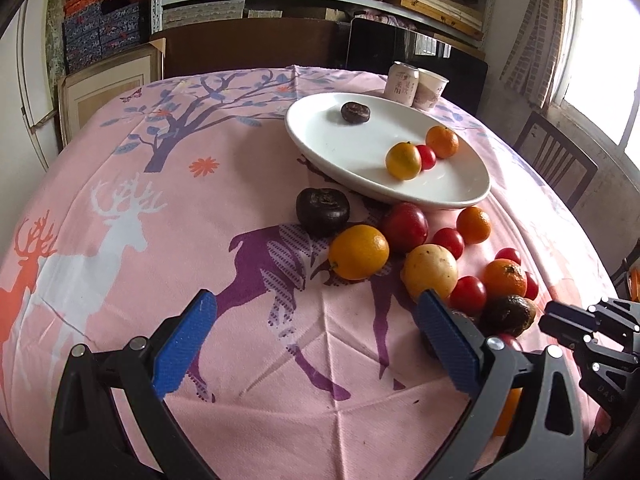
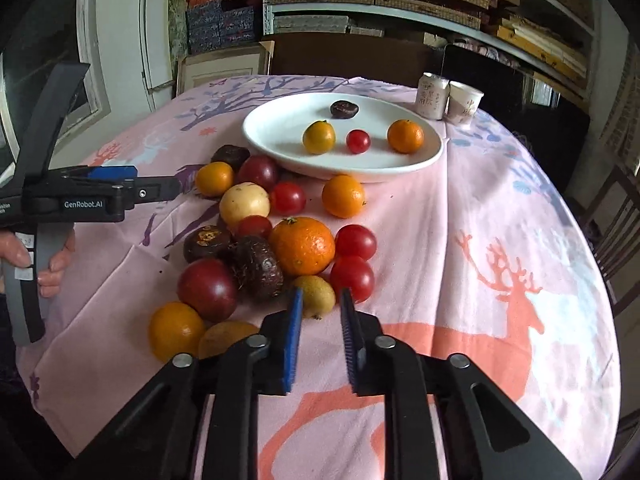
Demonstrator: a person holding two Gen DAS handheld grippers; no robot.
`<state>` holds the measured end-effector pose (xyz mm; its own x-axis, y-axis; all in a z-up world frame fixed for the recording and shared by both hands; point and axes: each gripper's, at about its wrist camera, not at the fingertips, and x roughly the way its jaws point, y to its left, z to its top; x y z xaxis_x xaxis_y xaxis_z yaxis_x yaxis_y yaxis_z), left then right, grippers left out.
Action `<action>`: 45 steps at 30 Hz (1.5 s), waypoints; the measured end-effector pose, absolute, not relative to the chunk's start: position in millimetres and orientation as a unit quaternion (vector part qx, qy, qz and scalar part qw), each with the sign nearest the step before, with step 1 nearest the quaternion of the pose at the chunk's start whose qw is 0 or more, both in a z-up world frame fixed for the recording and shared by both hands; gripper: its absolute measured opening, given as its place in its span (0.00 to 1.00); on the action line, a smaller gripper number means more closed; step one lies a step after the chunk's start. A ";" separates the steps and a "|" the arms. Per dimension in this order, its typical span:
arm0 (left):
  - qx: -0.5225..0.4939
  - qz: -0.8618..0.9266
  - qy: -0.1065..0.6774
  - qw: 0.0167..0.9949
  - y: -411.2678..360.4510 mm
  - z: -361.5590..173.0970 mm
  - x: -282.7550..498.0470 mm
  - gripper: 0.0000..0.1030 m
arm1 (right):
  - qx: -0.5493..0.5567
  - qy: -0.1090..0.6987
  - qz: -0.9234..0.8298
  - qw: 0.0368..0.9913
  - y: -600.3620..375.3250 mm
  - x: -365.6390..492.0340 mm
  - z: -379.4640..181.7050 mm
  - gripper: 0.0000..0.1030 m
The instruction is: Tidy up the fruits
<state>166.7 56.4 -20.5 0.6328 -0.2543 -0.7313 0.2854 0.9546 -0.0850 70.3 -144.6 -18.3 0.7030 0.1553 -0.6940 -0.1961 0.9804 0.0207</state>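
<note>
Four fruits already sit on the white oval plate [image 2: 280, 152] in the upper middle of the frame, so it looks like your collecting dish; the rest lie heaped on the pink tablecloth [image 2: 460, 220] below it. Your right gripper [image 2: 320, 300] shows its jaws narrowed to a slim gap with nothing between them, a small yellow-green fruit [image 2: 318, 296] just beyond the left pad. Your left gripper [image 1: 316, 304] stands wide apart and empty, an orange [image 1: 359, 252] just ahead.
</note>
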 end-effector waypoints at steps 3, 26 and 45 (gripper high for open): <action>0.037 -0.152 0.400 0.903 50.0 -21.2 164.2 0.96 | -0.017 0.385 0.107 0.916 -144.3 77.8 -27.1 0.14; 0.082 -0.157 0.393 0.902 37.9 -25.0 157.6 0.96 | -0.008 0.361 0.085 0.929 -165.4 75.9 -15.0 0.51; 0.108 -0.177 0.385 0.899 24.4 -25.5 144.7 0.96 | -0.092 0.339 0.103 0.931 -137.9 40.9 -20.2 0.01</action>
<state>144.7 24.4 -25.5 0.6411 -0.2358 -0.7303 0.4024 0.9136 0.0582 40.9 -137.9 -20.2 0.7492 0.1300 -0.6495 -0.2550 0.9616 -0.1017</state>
